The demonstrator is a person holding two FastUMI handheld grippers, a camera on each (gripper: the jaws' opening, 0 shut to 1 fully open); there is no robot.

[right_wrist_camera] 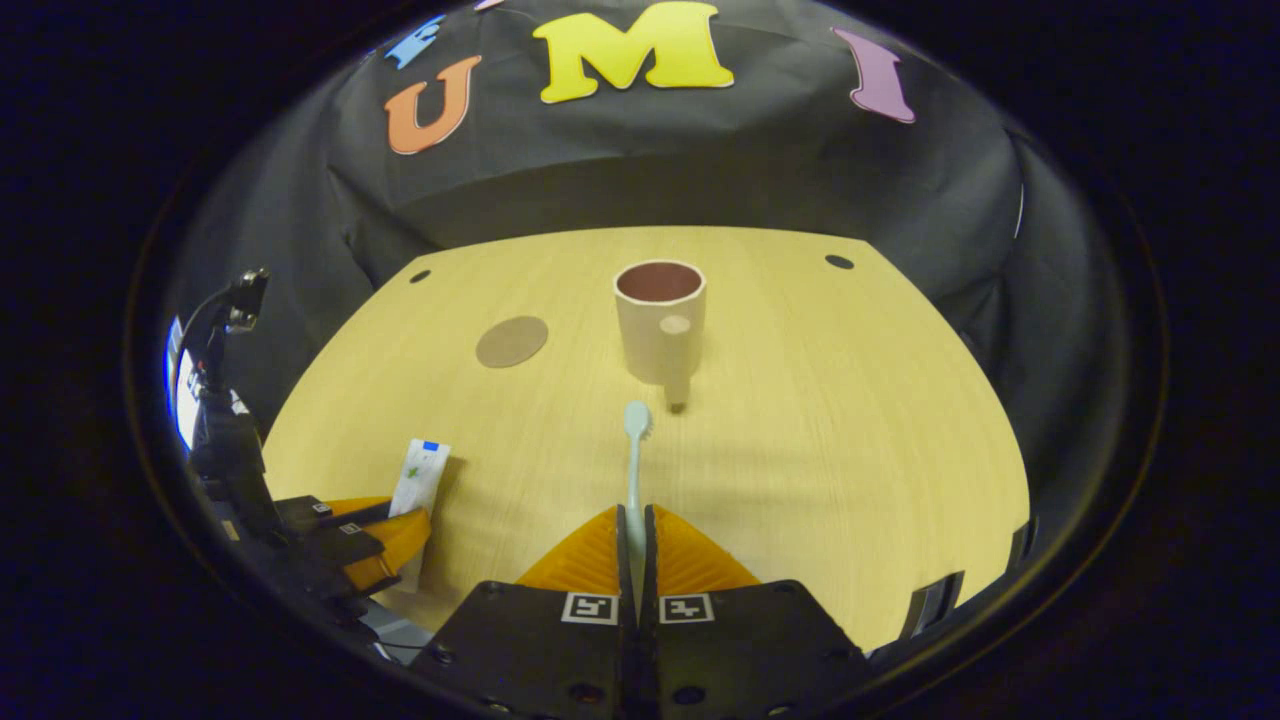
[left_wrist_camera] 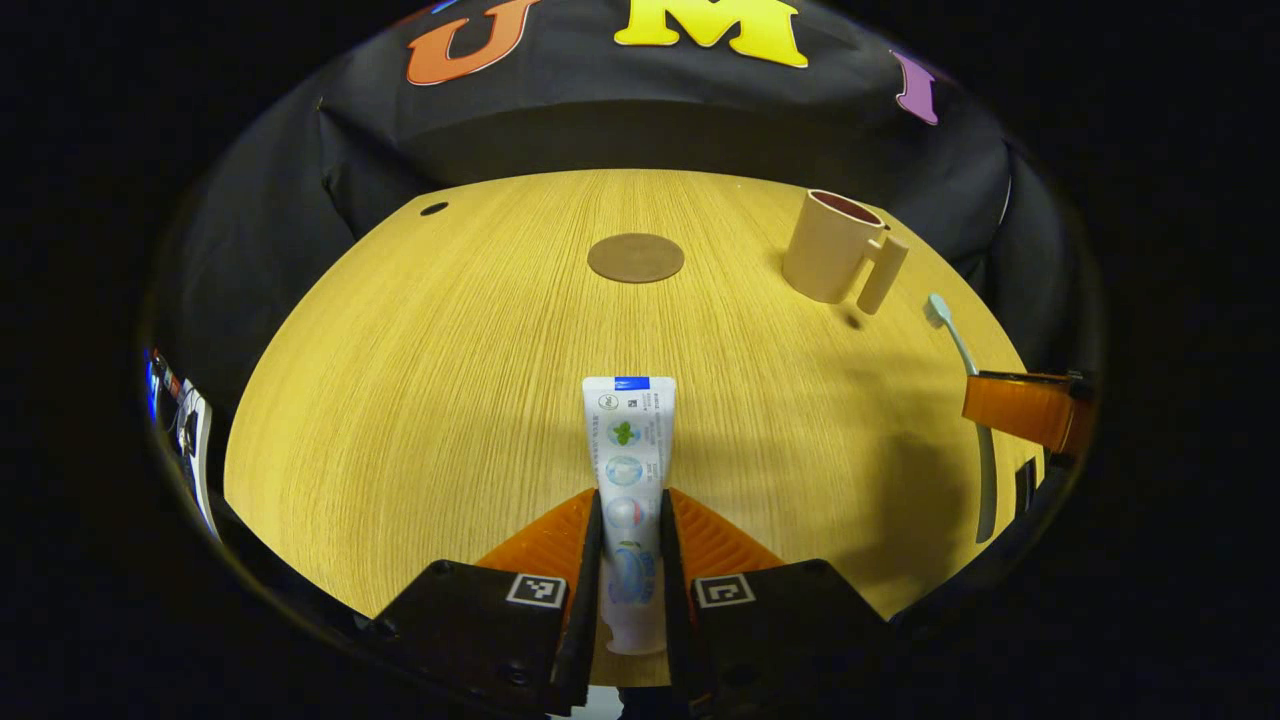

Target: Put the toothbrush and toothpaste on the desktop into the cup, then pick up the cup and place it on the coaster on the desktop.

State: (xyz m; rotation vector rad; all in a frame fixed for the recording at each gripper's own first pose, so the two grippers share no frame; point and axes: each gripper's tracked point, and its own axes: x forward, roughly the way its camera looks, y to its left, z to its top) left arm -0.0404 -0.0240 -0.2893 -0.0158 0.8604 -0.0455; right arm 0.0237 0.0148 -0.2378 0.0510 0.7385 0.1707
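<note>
Both grippers loaded. Left gripper (left_wrist_camera: 631,535) fingers clamped on the toothpaste (left_wrist_camera: 630,470) tube, cap end back between them, flat end pointing forward over the wooden surface (left_wrist_camera: 450,380). Right gripper (right_wrist_camera: 636,545) fingers pressed together on the toothbrush (right_wrist_camera: 634,450) handle, bristle head forward, just short of the cup (right_wrist_camera: 660,320). Cup upright, open, handle facing the right gripper. Round brown coaster (left_wrist_camera: 635,257) bare, left of cup, well apart from it.

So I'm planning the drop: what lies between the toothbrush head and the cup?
In the right gripper view, the cup's handle points toward the toothbrush head; otherwise bare desktop.
</note>
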